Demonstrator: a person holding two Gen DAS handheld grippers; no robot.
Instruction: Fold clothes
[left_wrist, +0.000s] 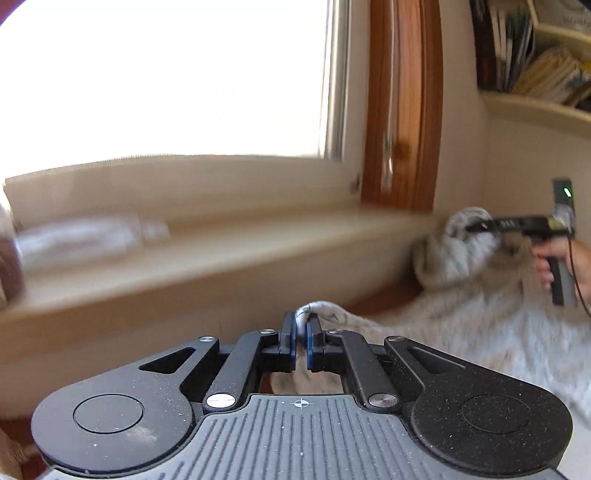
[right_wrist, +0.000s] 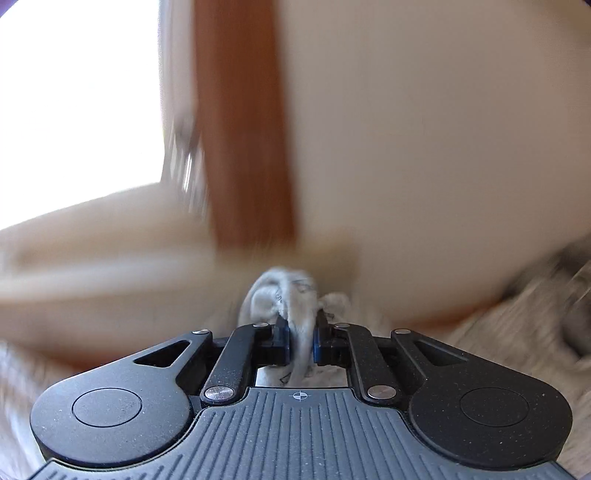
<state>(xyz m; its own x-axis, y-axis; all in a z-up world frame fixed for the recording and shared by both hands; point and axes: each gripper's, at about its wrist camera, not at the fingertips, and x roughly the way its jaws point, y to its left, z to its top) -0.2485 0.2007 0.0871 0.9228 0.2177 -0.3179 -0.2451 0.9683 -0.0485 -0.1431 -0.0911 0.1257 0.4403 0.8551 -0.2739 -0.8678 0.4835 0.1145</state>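
A grey garment (left_wrist: 480, 325) is pinched by the left gripper (left_wrist: 303, 332) and the right gripper (right_wrist: 300, 332), lifted before the window sill (left_wrist: 221, 251). No finished fold is visible; folding seems underway.

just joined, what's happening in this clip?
A person is handling a grey garment with two handheld grippers. The left gripper is shut on a bunched edge of it; the right gripper is shut on another thick bunch. In the left view the cloth is lifted and stretched between them, in front of a window sill. No fold is visible yet. Both views are motion-blurred.
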